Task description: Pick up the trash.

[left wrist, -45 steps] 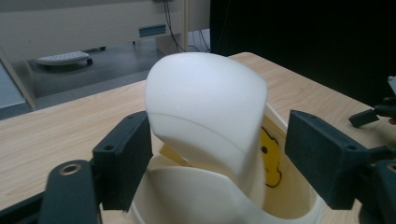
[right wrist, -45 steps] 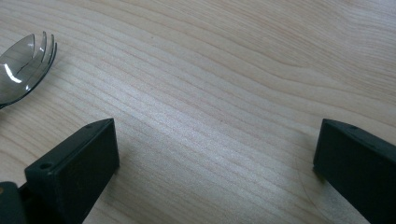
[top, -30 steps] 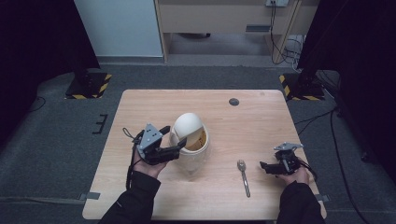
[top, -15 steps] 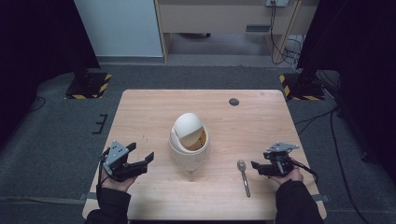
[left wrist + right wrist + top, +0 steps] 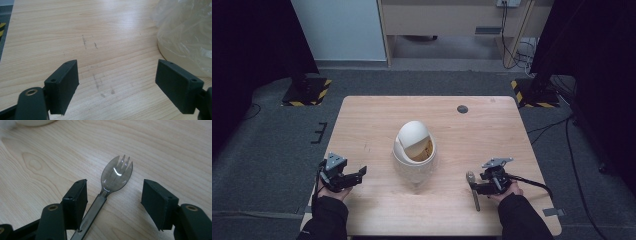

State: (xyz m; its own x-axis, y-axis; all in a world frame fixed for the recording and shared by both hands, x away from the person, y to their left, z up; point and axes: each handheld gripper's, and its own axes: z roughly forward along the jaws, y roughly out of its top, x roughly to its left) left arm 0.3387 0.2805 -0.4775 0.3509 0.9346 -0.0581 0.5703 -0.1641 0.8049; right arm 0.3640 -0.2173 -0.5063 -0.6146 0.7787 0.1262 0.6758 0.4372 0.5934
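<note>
A white bowl point(image 5: 414, 159) wrapped in clear plastic stands mid-table, its domed lid tilted back over brown food. Its edge and plastic wrap point(image 5: 185, 37) fill the right side of the left gripper view. A translucent grey spork point(image 5: 115, 175) lies flat on the wood to the bowl's right, also visible from above as the spork point(image 5: 473, 190). My right gripper point(image 5: 113, 203) is open, its jaws on either side of the spork's neck and handle. My left gripper point(image 5: 116, 86) is open over bare wood near the table's front left corner, left of the bowl.
A small dark round disc point(image 5: 462, 109) lies near the far right edge of the wooden table point(image 5: 372, 125). Dark floor surrounds the table, with stand bases marked in yellow and black stripes point(image 5: 307, 90) at the back corners.
My left gripper pulled away from the bowl to the table's front left corner. My right gripper slid left until its jaws straddle the spork.
</note>
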